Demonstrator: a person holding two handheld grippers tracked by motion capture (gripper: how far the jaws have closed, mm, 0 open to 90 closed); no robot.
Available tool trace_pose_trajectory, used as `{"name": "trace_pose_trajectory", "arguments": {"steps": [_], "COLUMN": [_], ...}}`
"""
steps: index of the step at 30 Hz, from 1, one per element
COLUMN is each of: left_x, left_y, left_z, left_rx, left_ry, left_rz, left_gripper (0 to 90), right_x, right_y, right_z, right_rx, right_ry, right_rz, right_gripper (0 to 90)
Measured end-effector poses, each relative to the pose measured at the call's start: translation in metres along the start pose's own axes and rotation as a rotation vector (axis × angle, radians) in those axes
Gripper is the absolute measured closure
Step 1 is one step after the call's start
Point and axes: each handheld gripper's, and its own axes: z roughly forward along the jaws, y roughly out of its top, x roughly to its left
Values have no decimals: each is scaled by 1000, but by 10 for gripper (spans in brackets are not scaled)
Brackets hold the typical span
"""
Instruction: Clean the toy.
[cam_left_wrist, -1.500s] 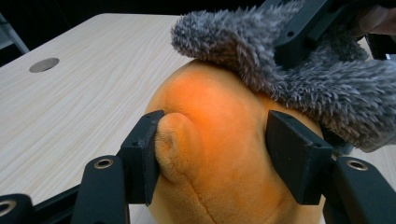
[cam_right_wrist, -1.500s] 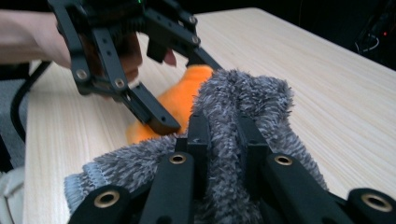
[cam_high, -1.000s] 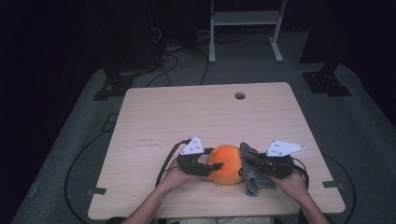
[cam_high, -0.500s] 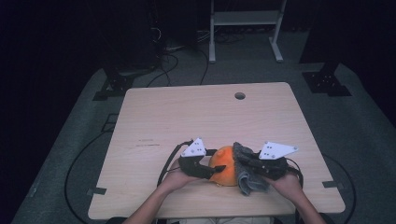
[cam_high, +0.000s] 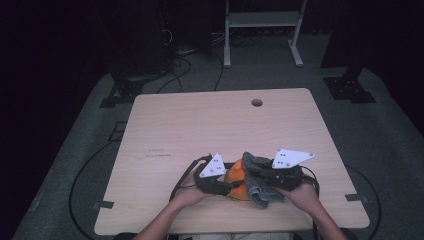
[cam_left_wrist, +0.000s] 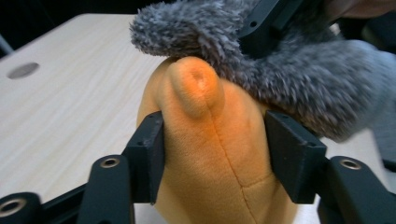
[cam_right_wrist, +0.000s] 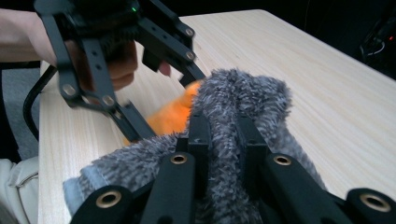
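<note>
**Wiping the orange plush toy: both grips set, most of the surface not yet covered**

I have the orange plush toy (cam_left_wrist: 210, 154) clamped between the jaws of my left tool (cam_high: 216, 181); the jaws have just been closing further, and the left gripper view shows both pads pressed into its soft sides. The toy sits low at the near edge of the desk (cam_high: 200, 125), between my two hands, its stubby tip pointing up.

My right tool (cam_high: 278, 176) is shut tight on a fold of the grey fuzzy cloth (cam_right_wrist: 243, 107), which bunches up between the jaws and hangs down on either side of them. The cloth is draped over the upper right side of the toy, touching it just beside the tip.

As I judge it, picking up and steadying is done, and the wipe itself is under way but far from finished: the cloth covers one shoulder of the toy, while the front seam, the left flank and the tip lie bare. What is left is to draw the cloth across those parts.
</note>
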Motion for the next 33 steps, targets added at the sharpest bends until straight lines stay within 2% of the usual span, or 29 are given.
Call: {"name": "trace_pose_trajectory", "arguments": {"steps": [3, 5, 7, 8, 10, 11, 14, 15, 16, 19, 20, 21, 22, 23, 25, 26, 28, 33], "left_x": [2, 0, -3, -3, -3, -2, 7, 11, 14, 18, 18, 19, 20, 21, 22, 21, 22, 24], "left_y": [-1, 0, 0, 1, 1, 0, -7, -10, -12, -15, -15, -15, -15, -15, -16, -16, -16, -19], "left_z": [0, 1, 3, 4, 4, 3, 0, -1, -2, -2, -2, -1, -1, -1, -2, -3, -4, -5], "left_rx": [-5, 4, 4, 0, 6, 14, 10, 5, 4, 3, 4, 6, 5, 5, 8, 8, 4, 10], "left_ry": [-13, 6, 17, 18, 25, 29, 16, 13, 14, 15, 16, 16, 13, 12, 7, 5, -1, 1], "left_rz": [-20, 5, 24, 29, 34, 27, -34, -68, -83, -118, -120, -122, -132, -138, -137, -139, -147, -161], "left_gripper": [397, 414, 438, 441, 445, 445, 445, 445, 445, 445, 446, 447, 448, 448, 446, 444, 443, 445], "right_x": [-6, -9, -6, -3, 5, 6, -1, -4, -6, -11, -9, -6, -2, 4, 10, 9, 1, -9], "right_y": [-8, -11, -7, -3, 4, 5, -2, -5, -10, -17, -17, -15, -11, -8, -6, -7, -12, -19], "right_z": [-3, -7, -9, -9, -5, -2, 2, 2, 1, -3, -6, -7, -6, -4, 4, 6, 6, -4], "right_rx": [14, 17, -20, -43, -37, -27, -6, 9, 29, 40, 29, 13, -4, -1, 51, 61, 50, 65], "right_ry": [-18, -29, -9, 10, 12, 2, -4, -19, -47, -71, -76, -58, -21, -17, -38, -43, -28, -86], "right_rz": [18, 33, 53, 47, 13, -1, 32, 30, 29, 66, 77, 87, 81, 59, -8, -12, 20, 66], "right_gripper": [792, 792, 792, 792, 792, 792, 792, 792, 793, 792, 789, 789, 789, 789, 790, 790, 792, 792]}}
